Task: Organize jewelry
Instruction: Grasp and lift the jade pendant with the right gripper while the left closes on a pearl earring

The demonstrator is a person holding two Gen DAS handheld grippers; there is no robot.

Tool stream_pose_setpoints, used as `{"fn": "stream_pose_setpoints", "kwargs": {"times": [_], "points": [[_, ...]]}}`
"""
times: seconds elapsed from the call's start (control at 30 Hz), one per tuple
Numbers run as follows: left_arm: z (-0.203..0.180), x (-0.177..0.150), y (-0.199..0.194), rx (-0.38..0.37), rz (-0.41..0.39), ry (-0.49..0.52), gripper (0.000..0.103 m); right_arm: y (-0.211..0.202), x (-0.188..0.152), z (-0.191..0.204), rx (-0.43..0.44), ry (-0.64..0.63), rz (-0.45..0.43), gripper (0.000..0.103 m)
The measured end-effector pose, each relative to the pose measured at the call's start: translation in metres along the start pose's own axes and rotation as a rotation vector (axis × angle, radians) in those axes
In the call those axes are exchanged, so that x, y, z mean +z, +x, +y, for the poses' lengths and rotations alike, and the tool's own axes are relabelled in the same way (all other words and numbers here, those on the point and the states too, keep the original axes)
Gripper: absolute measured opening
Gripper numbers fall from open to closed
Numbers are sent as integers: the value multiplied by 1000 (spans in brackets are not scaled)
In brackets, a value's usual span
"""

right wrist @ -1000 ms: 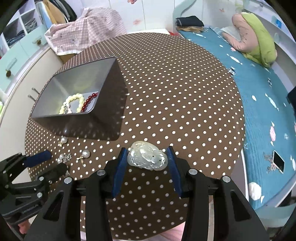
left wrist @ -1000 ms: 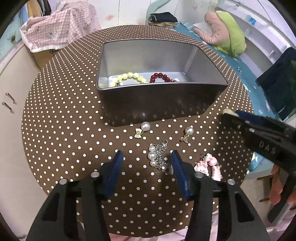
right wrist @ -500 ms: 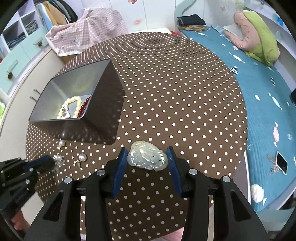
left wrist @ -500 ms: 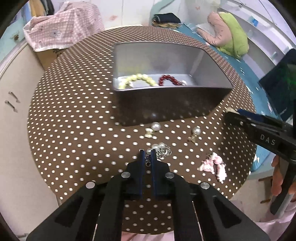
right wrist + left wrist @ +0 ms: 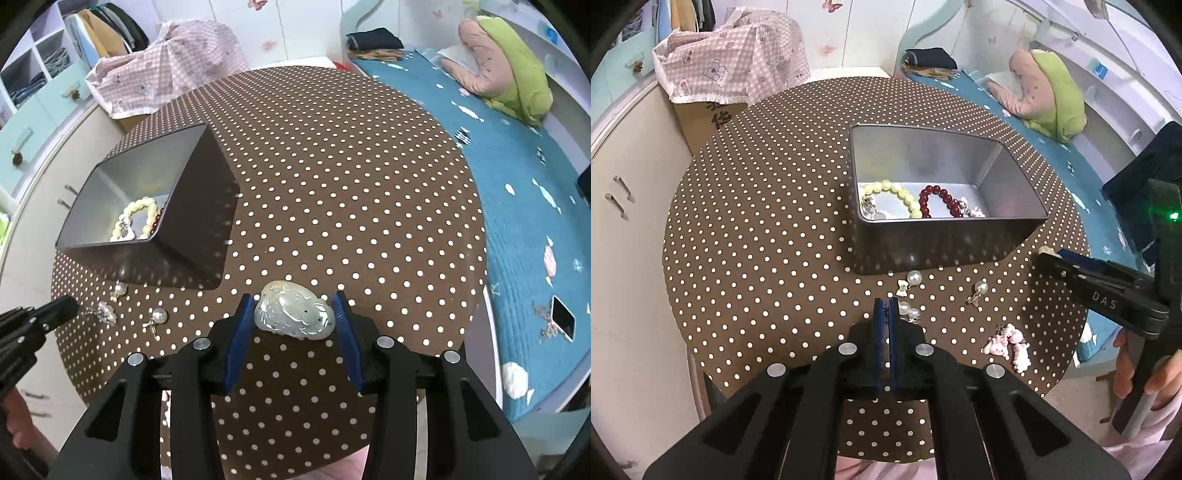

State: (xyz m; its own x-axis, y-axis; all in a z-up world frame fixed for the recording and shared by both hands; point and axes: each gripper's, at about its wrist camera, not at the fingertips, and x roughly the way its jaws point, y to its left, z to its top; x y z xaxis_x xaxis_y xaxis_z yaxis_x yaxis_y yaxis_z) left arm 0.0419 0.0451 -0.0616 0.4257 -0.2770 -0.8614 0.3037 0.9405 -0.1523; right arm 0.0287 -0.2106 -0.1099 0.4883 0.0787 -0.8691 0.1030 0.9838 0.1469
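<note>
A grey metal tin [image 5: 945,243] stands on the brown dotted round table [image 5: 757,229]; it holds a yellow-green bead bracelet [image 5: 894,192] and a dark red bead bracelet [image 5: 938,197]. My left gripper [image 5: 886,306] is shut on a pearl-and-chain piece [image 5: 909,312], lifted just in front of the tin; it also shows in the right wrist view [image 5: 105,314]. Two pearl earrings [image 5: 912,278] [image 5: 979,290] and a pink charm [image 5: 1008,341] lie on the table. My right gripper [image 5: 295,314] is shut on a pale carved jade pendant [image 5: 293,314], held above the table's near side.
A bed with a teal cover [image 5: 517,177] lies to the right, with a phone [image 5: 563,317] on it. A box under pink checked cloth [image 5: 735,66] stands behind the table. White cabinets [image 5: 624,206] are to the left. The tin also shows in the right wrist view [image 5: 155,206].
My left gripper closed on the pearl-and-chain piece and has lifted back from the table with it. The right gripper keeps the jade pendant and has barely moved.
</note>
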Motion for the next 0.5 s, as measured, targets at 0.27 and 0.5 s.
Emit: {"fn": "stream_pose_setpoints", "kwargs": {"times": [0.27,0.5], "points": [[7,3,-18,4,-44,-11,1,-4,1,-2,4,5,-8,43],[6,10,-35,39,-108,-8,1,-13,6,3,10,-6,-29,43]]}}
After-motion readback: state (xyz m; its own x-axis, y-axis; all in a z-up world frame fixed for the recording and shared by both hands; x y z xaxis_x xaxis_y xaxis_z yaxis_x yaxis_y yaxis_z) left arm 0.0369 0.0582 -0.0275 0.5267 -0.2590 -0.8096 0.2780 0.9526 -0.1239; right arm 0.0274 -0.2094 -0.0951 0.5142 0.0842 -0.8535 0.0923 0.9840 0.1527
